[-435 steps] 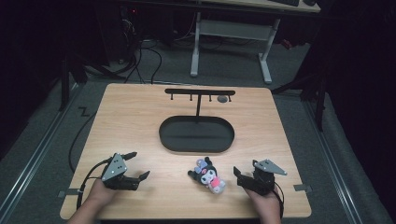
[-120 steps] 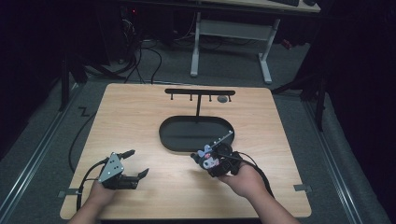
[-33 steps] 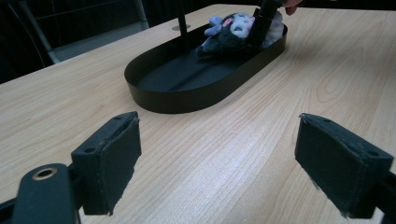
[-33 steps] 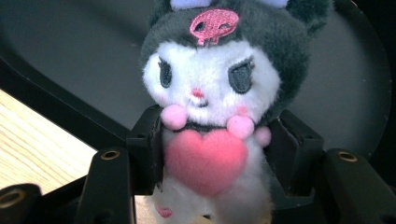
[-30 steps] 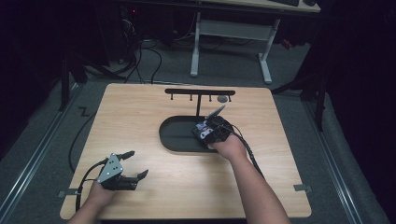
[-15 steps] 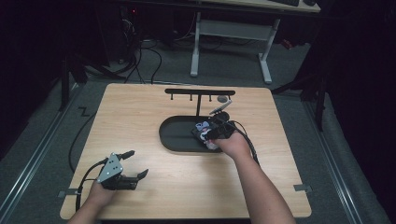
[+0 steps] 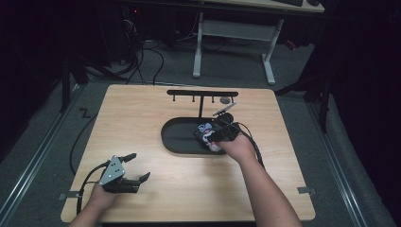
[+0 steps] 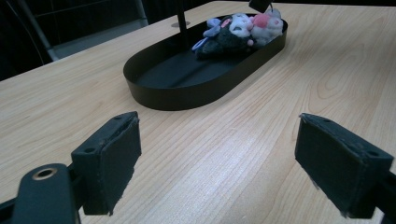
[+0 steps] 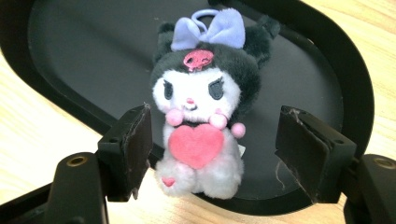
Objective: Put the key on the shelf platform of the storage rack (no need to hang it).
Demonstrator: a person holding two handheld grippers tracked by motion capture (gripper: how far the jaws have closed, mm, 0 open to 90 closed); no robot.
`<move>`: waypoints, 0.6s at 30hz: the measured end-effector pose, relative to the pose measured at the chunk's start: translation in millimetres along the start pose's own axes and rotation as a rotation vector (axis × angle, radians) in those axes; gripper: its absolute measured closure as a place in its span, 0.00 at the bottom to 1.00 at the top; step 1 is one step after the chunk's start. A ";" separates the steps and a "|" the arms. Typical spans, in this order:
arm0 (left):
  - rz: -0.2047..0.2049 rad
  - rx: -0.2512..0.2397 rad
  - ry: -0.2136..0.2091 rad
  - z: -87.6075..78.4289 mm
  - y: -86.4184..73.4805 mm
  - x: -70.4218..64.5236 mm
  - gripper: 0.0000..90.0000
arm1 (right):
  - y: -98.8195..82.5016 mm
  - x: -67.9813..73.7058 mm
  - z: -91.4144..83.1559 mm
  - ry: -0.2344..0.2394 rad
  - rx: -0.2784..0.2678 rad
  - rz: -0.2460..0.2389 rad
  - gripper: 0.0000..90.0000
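High view: the right gripper (image 7: 211,134) reaches over the right end of the black oval tray (image 7: 176,137), which lies mid-table with a black hook rack (image 7: 202,93) standing at its far edge; the plush keychain toy (image 7: 206,132) shows as a small pale and dark shape at that end of the tray, partly hidden by the tool. The left gripper (image 7: 137,166) rests near the near left corner of the wooden table (image 7: 142,113), well apart from the tray, its jaws spread with nothing between them. Left gripper view: both black pads stand wide apart over bare wood, and the tray lies farther off with the toy (image 8: 240,32) lying at its far end, against the rim. Right gripper view: the toy (image 9: 201,107), a black and white plush with a lilac bow, a loop at the top and a pink heart on its front, sits across the tray's near rim (image 9: 285,198), head over the tray floor and feet on or just past the rim; the jaws flank it on either side, apart from it, so the tool is released. The step in hand appears to be the release of the toy into the tray. The next move likely calls for drawing the right gripper straight back without brushing the toy, which may tip off the rim.
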State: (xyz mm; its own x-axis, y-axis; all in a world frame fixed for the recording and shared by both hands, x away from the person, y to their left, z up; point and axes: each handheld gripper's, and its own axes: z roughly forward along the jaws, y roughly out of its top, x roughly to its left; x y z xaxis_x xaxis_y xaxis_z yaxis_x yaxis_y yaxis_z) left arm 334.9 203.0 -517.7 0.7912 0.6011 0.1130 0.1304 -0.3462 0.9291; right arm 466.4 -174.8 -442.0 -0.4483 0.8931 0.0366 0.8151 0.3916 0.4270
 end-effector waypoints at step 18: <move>0.006 0.001 -0.003 1.3 0.2 -0.9 0.17 | -16.4 10.3 -17.1 -0.069 -0.032 -0.061 0.15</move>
State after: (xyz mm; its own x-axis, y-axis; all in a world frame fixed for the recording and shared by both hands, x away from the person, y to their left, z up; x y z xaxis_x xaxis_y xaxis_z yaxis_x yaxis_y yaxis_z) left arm 335.0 201.4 -518.0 0.7937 0.5969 0.1175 0.1262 -0.3505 0.9280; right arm 442.1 -175.8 -433.1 -0.4693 0.8815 -0.0523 0.7742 0.4392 0.4557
